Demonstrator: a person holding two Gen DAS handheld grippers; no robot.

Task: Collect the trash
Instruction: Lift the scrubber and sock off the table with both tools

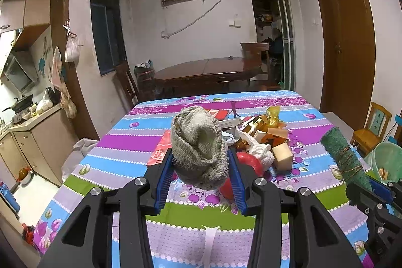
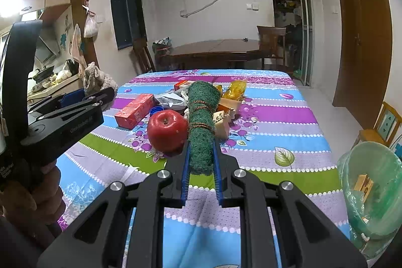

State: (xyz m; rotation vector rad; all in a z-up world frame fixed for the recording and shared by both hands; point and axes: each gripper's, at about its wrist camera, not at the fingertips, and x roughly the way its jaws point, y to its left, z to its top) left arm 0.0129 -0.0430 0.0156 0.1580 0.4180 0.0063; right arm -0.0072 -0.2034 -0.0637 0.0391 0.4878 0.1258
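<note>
My left gripper (image 1: 201, 153) is shut on a rolled grey rag (image 1: 198, 142), held above the striped floral tablecloth (image 1: 120, 142). My right gripper (image 2: 201, 141) is shut on a green scouring-pad roll (image 2: 202, 122) tied with brown string. The same roll (image 1: 344, 157) shows at the right of the left wrist view, and the left gripper (image 2: 93, 94) with the rag (image 2: 96, 79) shows at the left of the right wrist view. A trash pile lies mid-table: red box (image 2: 134, 111), yellow wrapper (image 2: 236, 88), white rope knot (image 1: 261, 152), beige block (image 1: 282, 157).
A red apple (image 2: 167, 129) sits just left of the green roll. A green bin (image 2: 371, 182) lined with a plastic bag stands off the table's right edge, with a small box inside. A person's hand (image 2: 37, 192) grips the left handle. A wooden table and chairs stand behind.
</note>
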